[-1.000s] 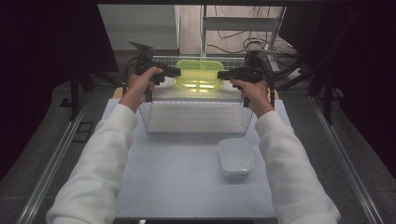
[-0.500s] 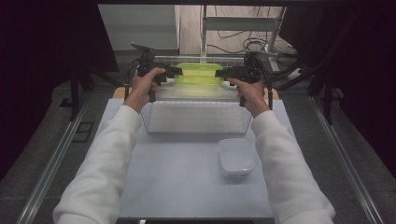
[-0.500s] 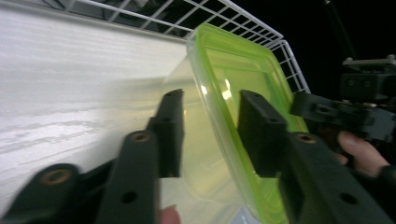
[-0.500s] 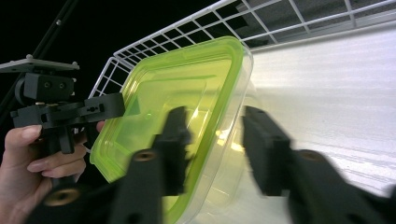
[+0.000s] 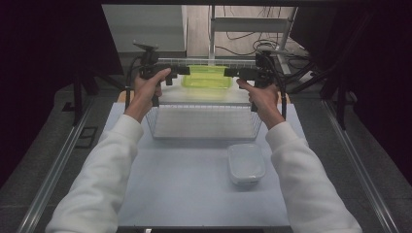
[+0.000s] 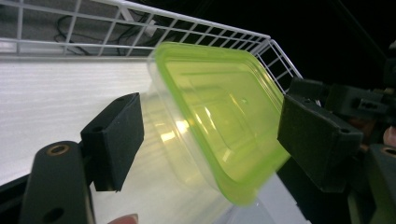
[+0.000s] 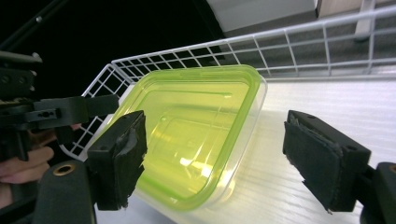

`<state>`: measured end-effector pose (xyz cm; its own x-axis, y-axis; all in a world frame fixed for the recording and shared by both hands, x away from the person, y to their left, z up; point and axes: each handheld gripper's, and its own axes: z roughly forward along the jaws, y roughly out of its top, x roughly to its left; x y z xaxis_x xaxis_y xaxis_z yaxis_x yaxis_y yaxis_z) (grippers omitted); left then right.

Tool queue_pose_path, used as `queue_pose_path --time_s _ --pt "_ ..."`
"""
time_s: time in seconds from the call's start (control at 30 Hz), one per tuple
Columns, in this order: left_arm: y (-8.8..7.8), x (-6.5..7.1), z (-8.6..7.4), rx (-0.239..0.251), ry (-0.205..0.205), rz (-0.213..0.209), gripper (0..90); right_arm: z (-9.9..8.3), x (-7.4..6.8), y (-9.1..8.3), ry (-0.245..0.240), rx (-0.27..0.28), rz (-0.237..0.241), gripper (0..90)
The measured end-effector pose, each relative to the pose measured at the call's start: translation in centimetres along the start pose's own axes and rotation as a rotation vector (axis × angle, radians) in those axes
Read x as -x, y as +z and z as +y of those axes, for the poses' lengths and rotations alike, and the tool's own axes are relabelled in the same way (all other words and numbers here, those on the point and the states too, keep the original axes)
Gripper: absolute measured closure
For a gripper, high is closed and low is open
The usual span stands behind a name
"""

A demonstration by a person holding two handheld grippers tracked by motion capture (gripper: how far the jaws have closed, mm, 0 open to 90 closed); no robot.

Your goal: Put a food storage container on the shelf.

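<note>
A clear container with a lime-green lid (image 5: 206,77) lies at the far end of the white wire basket (image 5: 204,105), on the basket's floor. My left gripper (image 5: 182,71) is at its left end and my right gripper (image 5: 228,73) at its right end. The two point at each other across it. In the left gripper view the green-lidded container (image 6: 219,116) shows between the wide-apart jaws of the left gripper (image 6: 210,140). In the right gripper view the same container (image 7: 191,130) lies between the spread jaws of the right gripper (image 7: 224,154). Neither pair of jaws touches it.
A second clear container with a clear lid (image 5: 246,162) stands on the pale blue table (image 5: 184,189), in front of the basket's right corner. The basket's wire walls (image 7: 280,51) rise close behind the green lid. Dark stands and cables surround the table's far side.
The green-lidded container has sunk slightly and looks flatter at the basket's far end. Both hands have edged a little forward.
</note>
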<state>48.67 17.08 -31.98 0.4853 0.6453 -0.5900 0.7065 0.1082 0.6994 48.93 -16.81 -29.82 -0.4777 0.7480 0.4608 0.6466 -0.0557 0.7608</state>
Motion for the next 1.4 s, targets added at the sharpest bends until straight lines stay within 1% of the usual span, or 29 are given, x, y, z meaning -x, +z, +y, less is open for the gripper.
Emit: queue_pose_path --time_s 0.07,0.13,0.17,0.23,0.3,0.37,0.43,0.47,0.5,0.53,0.57,0.63,0.67,0.73,0.83,0.97,1.0,1.07,1.1,1.17,1.2,1.23,1.3,1.37,1.4 --pt "-0.7 0.7 -0.2 0.001 0.026 0.009 21.4 -0.1 -0.2 -0.8 -0.027 0.014 0.007 21.3" --pt "-1.5 1.4 -0.5 0.007 0.05 0.012 21.2 -0.4 -0.2 -1.6 -0.049 0.011 0.019 21.3" --pt "-1.9 1.8 -0.8 0.018 0.052 0.012 21.2 -0.5 -0.2 -2.0 -0.059 0.011 0.025 21.4" --pt "-2.9 2.4 -1.5 0.028 0.07 -0.001 21.5 -1.1 0.0 -2.8 -0.072 0.007 0.038 21.4" --pt "-3.7 3.0 -2.4 0.018 0.104 0.013 21.7 -1.9 0.1 -3.8 -0.105 -0.006 0.047 21.5" --pt "-4.5 3.5 -3.5 0.019 0.119 0.011 21.9 -2.7 0.3 -4.9 -0.142 -0.011 0.046 21.6" --pt "-5.2 3.8 -4.8 0.021 0.142 0.014 21.9 -3.5 0.4 -6.2 -0.167 -0.013 0.049 22.3" --pt "-5.5 3.9 -5.6 0.024 0.141 0.017 22.1 -4.0 0.5 -6.8 -0.18 -0.014 0.047 22.4" --pt "-5.9 3.9 -6.4 0.026 0.142 0.005 22.1 -4.5 0.6 -7.4 -0.198 -0.021 0.046 22.5" --pt "-6.1 4.0 -7.3 0.026 0.144 0.003 22.3 -5.0 0.7 -8.0 -0.211 -0.024 0.052 22.5" --pt "-6.2 4.1 -8.2 0.016 0.155 0.008 22.3 -5.6 0.8 -8.5 -0.221 -0.024 0.053 22.9" --pt "-6.5 4.1 -9.9 -0.002 0.163 0.009 22.4 -6.8 1.1 -9.5 -0.24 -0.036 0.064 24.0" --pt "-6.6 4.1 -10.8 -0.012 0.17 0.013 22.4 -7.5 1.2 -9.9 -0.245 -0.042 0.077 24.5" --pt "-6.8 4.0 -12.5 -0.026 0.181 0.019 22.7 -8.7 1.5 -10.5 -0.25 -0.053 0.086 25.3" --pt "-7.2 3.6 -15.0 -0.039 0.168 0.01 22.7 -10.7 2.0 -11.1 -0.25 -0.081 0.097 25.8" --pt "-7.4 3.2 -18.1 -0.071 0.175 0.04 22.8 -13.8 2.8 -11.4 -0.251 -0.115 0.101 26.0" --pt "-7.3 3.1 -18.7 -0.079 0.171 0.043 22.9 -14.6 2.9 -11.4 -0.249 -0.129 0.104 26.0" --pt "-7.1 2.9 -19.9 -0.101 0.167 0.05 22.8 -16.0 3.1 -11.6 -0.253 -0.137 0.103 26.0" --pt "-7.0 2.8 -20.4 -0.106 0.162 0.056 22.8 -16.7 3.3 -11.7 -0.248 -0.141 0.107 26.0" --pt "-6.7 2.7 -21.3 -0.132 0.171 0.077 22.8 -17.9 3.6 -11.8 -0.241 -0.16 0.109 26.0" --pt "-6.4 2.7 -21.8 -0.146 0.171 0.081 22.8 -18.5 3.8 -11.8 -0.241 -0.168 0.106 26.0" --pt "-6.1 2.6 -22.3 -0.159 0.161 0.079 22.8 -19.0 4.0 -11.8 -0.237 -0.178 0.104 26.0" --pt "-5.6 2.4 -23.3 -0.192 0.168 0.088 22.8 -20.0 4.5 -11.6 -0.225 -0.194 0.098 26.0" --pt "-5.1 2.2 -24.3 -0.214 0.157 0.093 22.9 -20.7 4.8 -11.3 -0.22 -0.213 0.093 26.0" --pt "-4.8 2.0 -24.7 -0.235 0.155 0.096 22.9 -21.0 4.9 -11.1 -0.218 -0.217 0.091 25.9"
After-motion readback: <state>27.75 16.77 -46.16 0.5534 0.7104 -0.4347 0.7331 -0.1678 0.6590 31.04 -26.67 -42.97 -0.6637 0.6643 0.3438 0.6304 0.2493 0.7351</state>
